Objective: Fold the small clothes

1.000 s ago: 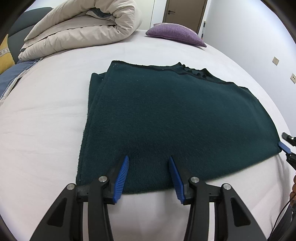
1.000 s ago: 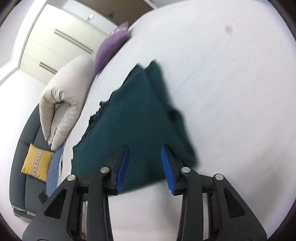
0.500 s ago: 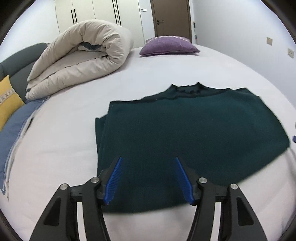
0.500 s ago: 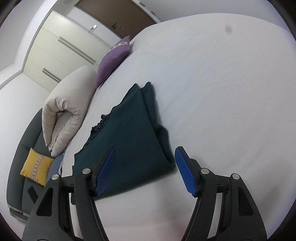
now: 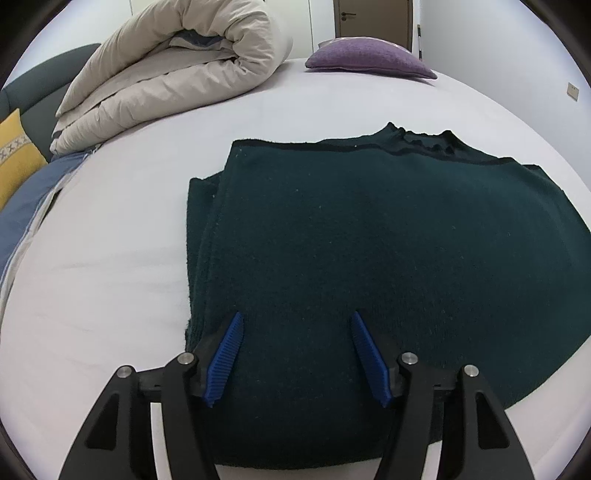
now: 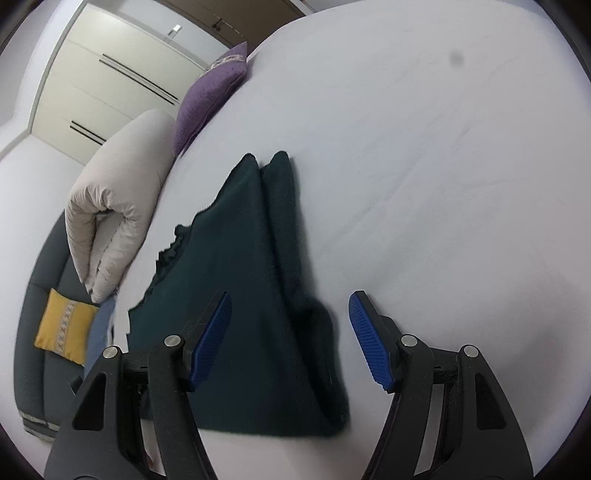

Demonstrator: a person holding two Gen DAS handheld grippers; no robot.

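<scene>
The left gripper (image 5: 295,354) has its blue-padded fingers (image 5: 223,352) spread wide with nothing between them. It is poised over the near hem of a dark green knit sweater (image 5: 369,258); whether the pads touch the fabric cannot be told. The sweater lies folded flat on a white bed sheet (image 5: 110,240), its ribbed collar (image 5: 424,142) at the far edge and a folded-under layer showing along its left side.

The right gripper (image 6: 290,339) is likewise wide apart and holds nothing. In its view the left pad (image 6: 208,341) sits over the sweater (image 6: 236,295), while the right pad (image 6: 371,341) sits over bare sheet (image 6: 443,184), so that the sweater's near right corner falls between the fingers. The sweater here runs away from the gripper as a long folded shape, with a second layer showing as a narrower strip along its right edge and the frilled collar on its left edge. The picture is slightly blurred near that corner.

Beyond the sweater, at the far side of the bed, a beige duvet (image 5: 177,70) is rolled into a thick bundle, and a purple cushion (image 5: 369,57) lies to its right. A yellow cushion (image 5: 16,155) rests against a dark grey upholstered headboard (image 5: 44,85) at the left, with a strip of blue fabric (image 5: 26,206) just below it. Behind the bed stand a brown door (image 5: 371,18) and, in the right wrist view, cream wardrobe doors (image 6: 110,74) with dark bar handles.
</scene>
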